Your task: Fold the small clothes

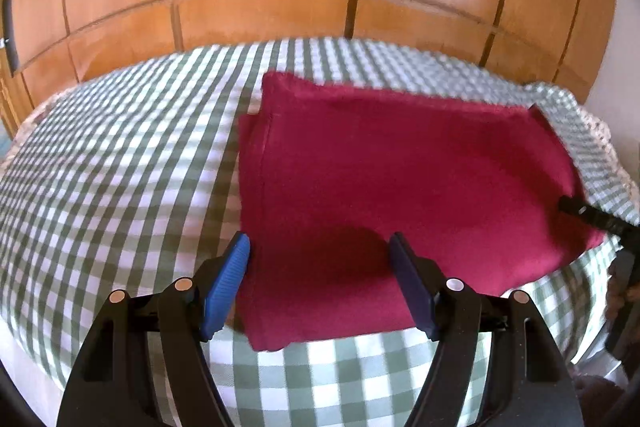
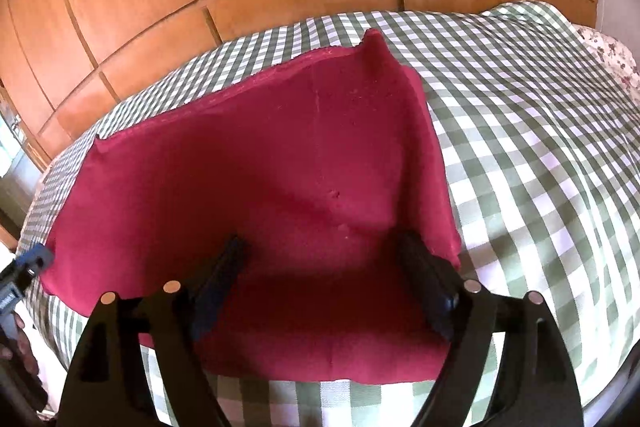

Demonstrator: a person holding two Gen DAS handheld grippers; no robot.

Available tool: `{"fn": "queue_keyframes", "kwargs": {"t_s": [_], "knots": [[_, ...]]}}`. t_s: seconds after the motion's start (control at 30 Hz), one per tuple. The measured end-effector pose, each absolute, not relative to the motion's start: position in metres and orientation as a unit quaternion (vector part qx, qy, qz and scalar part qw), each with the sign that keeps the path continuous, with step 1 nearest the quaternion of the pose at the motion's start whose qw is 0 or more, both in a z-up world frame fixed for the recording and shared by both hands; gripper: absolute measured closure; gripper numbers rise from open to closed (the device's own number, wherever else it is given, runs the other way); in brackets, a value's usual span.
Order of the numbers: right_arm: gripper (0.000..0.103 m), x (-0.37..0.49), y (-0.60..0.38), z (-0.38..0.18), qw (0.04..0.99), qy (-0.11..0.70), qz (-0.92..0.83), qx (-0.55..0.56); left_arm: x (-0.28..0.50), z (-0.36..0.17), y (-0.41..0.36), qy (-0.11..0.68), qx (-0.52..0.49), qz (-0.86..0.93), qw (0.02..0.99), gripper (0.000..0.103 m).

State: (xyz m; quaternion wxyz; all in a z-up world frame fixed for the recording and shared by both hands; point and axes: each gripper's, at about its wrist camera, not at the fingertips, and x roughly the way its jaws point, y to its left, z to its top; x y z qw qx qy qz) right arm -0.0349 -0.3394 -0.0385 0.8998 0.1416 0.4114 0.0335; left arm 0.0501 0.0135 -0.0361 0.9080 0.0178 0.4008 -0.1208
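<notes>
A green-and-white checked bedspread (image 1: 120, 163) covers a bed, with a wall of glossy orange-brown wooden wardrobe panels (image 1: 260, 7) rising behind it. On the bedspread lies the red cloth (image 1: 400, 167), folded into a rough rectangle with a second layer edge peeking out along its left side in the left wrist view; it sits near the front edge of the bed. The left gripper (image 1: 320, 247) hovers over the cloth's near left corner, its jaws released and standing wide, one blue pad (image 1: 228, 283) just at the cloth's left edge over the checks, the other pad above the red fabric, with nothing pinched between them. Further right, the right gripper (image 2: 320, 251) hangs over the cloth's near right part, its jaws likewise spread apart and gripping nothing, both dark fingers (image 2: 218, 283) above the red surface. In the right wrist view the cloth's far right corner pokes up in a small peak, and a floral fabric (image 2: 612, 59) shows at the far right beyond the bedspread
</notes>
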Motion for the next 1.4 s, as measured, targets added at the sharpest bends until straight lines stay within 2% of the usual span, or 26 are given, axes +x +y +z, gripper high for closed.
{"fn": "queue_keyframes", "kwargs": {"t_s": [0.2,0.37,0.47,0.57,0.73,0.8,0.87,0.93,1.0,1.03,1.2,1.4], "knots": [[0.021,-0.036,-0.338,-0.039,0.901,0.409,0.039,0.138,0.049,-0.055,0.039,0.439,-0.05,-0.118,0.889,0.031],[0.019,-0.034,-0.334,-0.033,0.898,0.419,0.046,0.121,0.041,-0.023,0.049,0.393,-0.071,-0.117,0.909,0.031],[0.017,-0.038,-0.348,-0.016,0.896,0.406,0.064,0.166,0.04,-0.005,0.04,0.367,-0.052,-0.137,0.919,0.031],[0.012,-0.045,-0.374,-0.004,0.9,0.376,0.048,0.216,0.042,-0.003,0.023,0.366,-0.035,-0.172,0.914,0.031],[0.012,-0.043,-0.403,-0.032,0.869,0.413,0.033,0.269,0.061,-0.025,0.0,0.407,-0.035,-0.203,0.89,0.031],[0.016,-0.044,-0.403,-0.05,0.849,0.437,0.048,0.292,0.07,-0.037,-0.004,0.428,-0.033,-0.199,0.881,0.031],[0.016,-0.047,-0.395,-0.052,0.858,0.432,0.051,0.273,0.075,-0.041,-0.007,0.431,-0.031,-0.195,0.88,0.031],[0.021,-0.047,-0.39,-0.051,0.857,0.436,0.056,0.269,0.076,-0.041,-0.013,0.429,-0.015,-0.192,0.883,0.031],[0.038,-0.044,-0.385,-0.05,0.856,0.445,0.048,0.257,0.077,-0.043,-0.016,0.429,-0.008,-0.189,0.883,0.031],[0.042,-0.043,-0.382,-0.049,0.857,0.448,0.046,0.251,0.076,-0.044,-0.016,0.428,-0.006,-0.188,0.884,0.031],[0.074,-0.039,-0.374,-0.038,0.849,0.462,0.058,0.251,0.073,-0.045,-0.017,0.422,-0.005,-0.187,0.887,0.031],[0.079,-0.036,-0.358,-0.002,0.852,0.443,0.099,0.259,0.073,-0.047,-0.014,0.421,-0.016,-0.195,0.886,0.031]]}}
